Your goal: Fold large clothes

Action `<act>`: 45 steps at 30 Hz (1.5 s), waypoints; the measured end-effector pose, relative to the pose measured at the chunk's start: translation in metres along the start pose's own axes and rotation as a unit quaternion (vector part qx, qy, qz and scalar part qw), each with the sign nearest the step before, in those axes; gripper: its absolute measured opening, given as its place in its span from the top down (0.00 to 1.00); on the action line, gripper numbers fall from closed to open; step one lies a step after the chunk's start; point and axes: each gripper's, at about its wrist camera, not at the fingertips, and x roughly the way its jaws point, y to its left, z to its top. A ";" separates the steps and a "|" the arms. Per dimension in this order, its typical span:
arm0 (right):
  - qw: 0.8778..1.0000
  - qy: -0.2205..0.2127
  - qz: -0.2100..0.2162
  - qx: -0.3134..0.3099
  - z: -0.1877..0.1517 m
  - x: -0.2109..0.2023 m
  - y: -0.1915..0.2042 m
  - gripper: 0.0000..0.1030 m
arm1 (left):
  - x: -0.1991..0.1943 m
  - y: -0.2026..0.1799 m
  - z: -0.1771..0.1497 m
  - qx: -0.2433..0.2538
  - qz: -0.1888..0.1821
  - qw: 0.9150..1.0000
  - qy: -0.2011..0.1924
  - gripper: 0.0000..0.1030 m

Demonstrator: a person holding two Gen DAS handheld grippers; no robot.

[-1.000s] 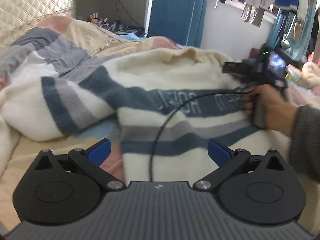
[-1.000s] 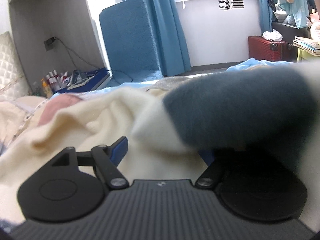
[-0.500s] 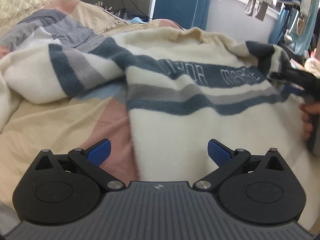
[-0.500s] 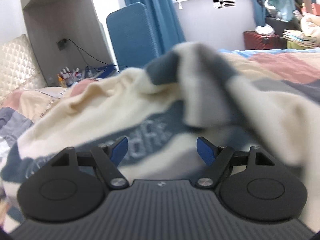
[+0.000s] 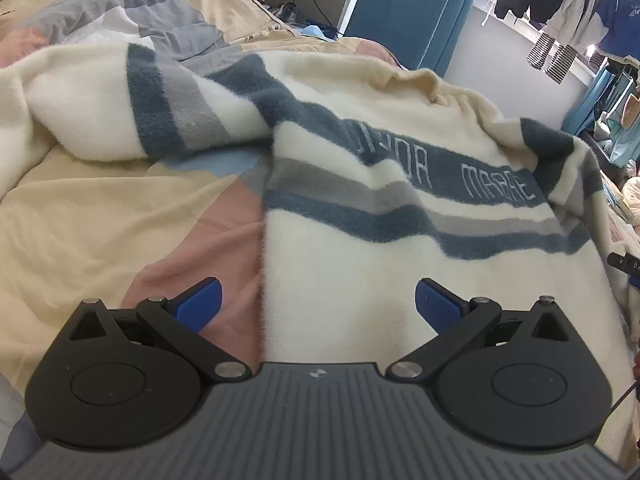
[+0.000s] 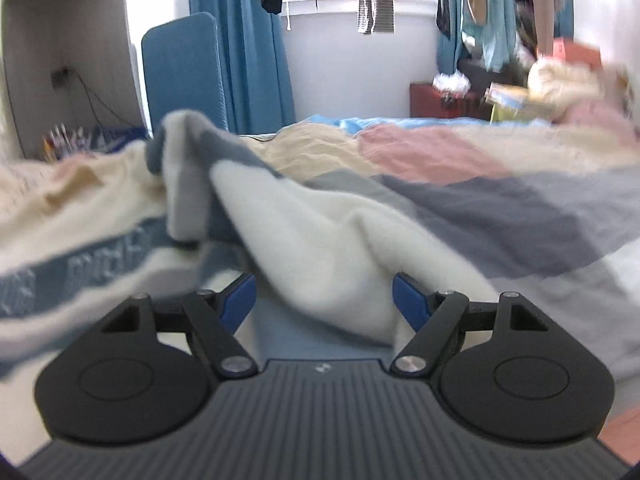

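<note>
Nearest to us in the left wrist view, our left hand-held gripper (image 5: 318, 306) hangs with its blue pads wide apart and nothing pinched between them; the near left edge of the cream sweater (image 5: 360, 272) runs up between the pads without either one pressing on it. In the right wrist view, our right hand-held gripper (image 6: 324, 302) is likewise spread and released, with a loose cream fold of the sweater (image 6: 320, 248) lying in the gap between its pads; we cannot tell whether the cloth brushes them, but they are not closed on it. The sweater lies spread on the bed (image 5: 100, 208), its body reaching away from the left gripper, crossed by dark blue and grey stripes and a blue band carrying pale letters. Its left sleeve (image 5: 120, 104) stretches out to the left across the patchwork bedcover, and its right sleeve (image 5: 560, 160) is bunched and turned over onto the right side of the body. Farther off, the bedcover shows pink, beige and grey patches. Beyond the bed stand a blue padded panel (image 6: 180, 76) and a blue curtain (image 6: 240, 48), and clothes hang (image 6: 372, 4) along the bright far wall, with a red case (image 6: 436, 100) at the right.
</note>
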 end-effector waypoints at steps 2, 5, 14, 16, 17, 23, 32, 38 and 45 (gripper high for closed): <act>0.999 -0.014 -0.039 -0.035 -0.002 0.000 0.000 0.25 | 0.001 0.001 0.000 0.001 -0.001 1.000 -0.001 0.00; 0.993 -0.055 -0.087 -0.064 -0.002 -0.004 -0.007 0.25 | 0.002 0.001 0.000 0.008 0.002 1.000 -0.002 0.00; 0.977 -0.079 -0.193 -0.049 -0.006 0.005 -0.061 0.25 | 0.017 0.007 0.005 0.003 -0.003 1.000 0.020 0.00; 0.980 -0.062 -0.187 -0.012 -0.009 0.007 -0.079 0.25 | 0.019 0.006 0.006 0.007 -0.002 1.000 0.021 0.00; 0.982 -0.056 -0.183 0.003 -0.012 0.008 -0.087 0.25 | 0.019 0.006 0.006 0.008 -0.003 1.000 0.021 0.00; 0.992 -0.032 -0.103 0.071 -0.024 0.007 -0.106 0.28 | 0.023 0.006 0.009 0.005 -0.013 0.999 0.028 0.00; 0.994 -0.038 -0.060 0.083 0.020 -0.025 -0.099 0.91 | 0.021 0.013 0.019 -0.026 -0.054 0.997 0.041 0.00; 0.990 -0.084 -0.054 0.103 0.102 -0.080 -0.109 0.91 | 0.012 0.012 0.020 -0.011 -0.055 0.998 0.036 0.00; 0.983 -0.123 -0.046 0.125 0.184 -0.151 -0.102 0.91 | 0.005 0.018 0.023 -0.015 -0.075 0.996 0.035 0.00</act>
